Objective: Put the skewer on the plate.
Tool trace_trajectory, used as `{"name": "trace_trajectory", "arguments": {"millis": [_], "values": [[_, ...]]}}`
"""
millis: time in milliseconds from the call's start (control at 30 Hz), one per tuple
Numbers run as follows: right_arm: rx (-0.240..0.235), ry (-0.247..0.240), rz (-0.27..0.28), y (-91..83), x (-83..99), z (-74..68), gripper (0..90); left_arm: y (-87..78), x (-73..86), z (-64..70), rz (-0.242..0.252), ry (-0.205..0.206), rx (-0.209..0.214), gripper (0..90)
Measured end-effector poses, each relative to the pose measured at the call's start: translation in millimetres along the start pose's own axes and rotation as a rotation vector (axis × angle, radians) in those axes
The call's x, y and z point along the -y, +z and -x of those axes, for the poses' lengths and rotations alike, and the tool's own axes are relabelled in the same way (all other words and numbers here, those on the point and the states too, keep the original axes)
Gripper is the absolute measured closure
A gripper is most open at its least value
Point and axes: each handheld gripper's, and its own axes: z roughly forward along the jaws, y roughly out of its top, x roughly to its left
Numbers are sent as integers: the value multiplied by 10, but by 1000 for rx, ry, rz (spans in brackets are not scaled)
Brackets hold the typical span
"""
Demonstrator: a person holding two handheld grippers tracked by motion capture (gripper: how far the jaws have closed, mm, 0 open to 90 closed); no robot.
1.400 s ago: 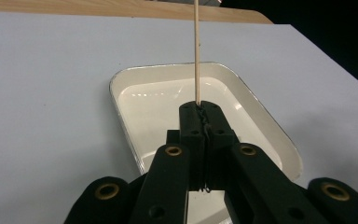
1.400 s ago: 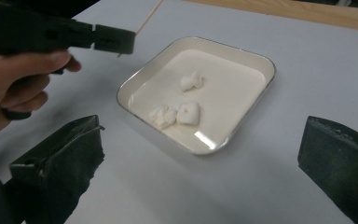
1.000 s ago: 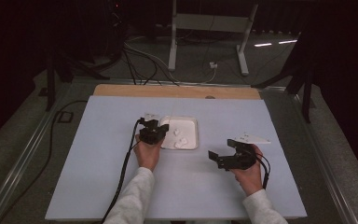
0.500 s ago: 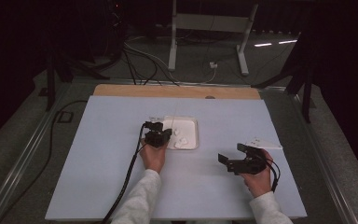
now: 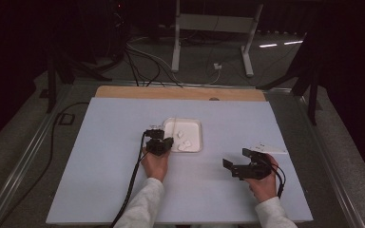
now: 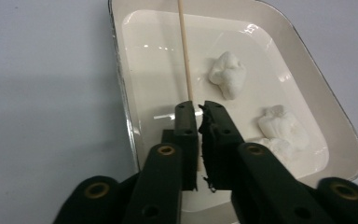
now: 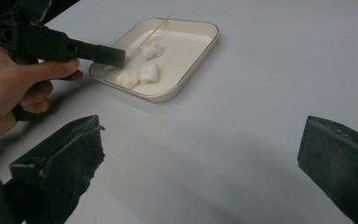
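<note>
Slippage is the main risk: the left gripper (image 6: 196, 109) is clamped on a thin wooden stick (image 6: 184, 51) that reaches out over the white tray (image 6: 121, 93), its far end past the tray's far rim. The hold looks narrow (only the jaw tips pinch it), so pressing the stick sideways against a cotton ball (image 6: 227, 74) could twist it in the grip or drop it. Two more white balls (image 6: 282, 126) lie near the tray's nearer corner, just beside each other. A hard push might also slide the light tray across the table (image 5: 100, 156). The right gripper (image 5: 241, 160) hangs above the table well apart from the tray, jaws wide apart and empty.
</note>
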Motion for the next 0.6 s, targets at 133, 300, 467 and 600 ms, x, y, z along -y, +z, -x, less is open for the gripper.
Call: {"name": "trace_trajectory", "arguments": {"millis": [133, 300, 467, 600], "values": [[0, 2, -2, 4, 8, 2, 0, -19, 15, 26, -9, 13, 10, 806], [5, -2, 1, -12, 6, 7, 0, -34, 34, 53, -21, 52, 47, 732], [14, 0, 8, -51, 16, 23, 0, -90, 35, 52, -11, 69, 109, 607], [27, 2, 18, -94, 33, 47, 0, -192, 8, 43, 18, 89, 170, 428]]}}
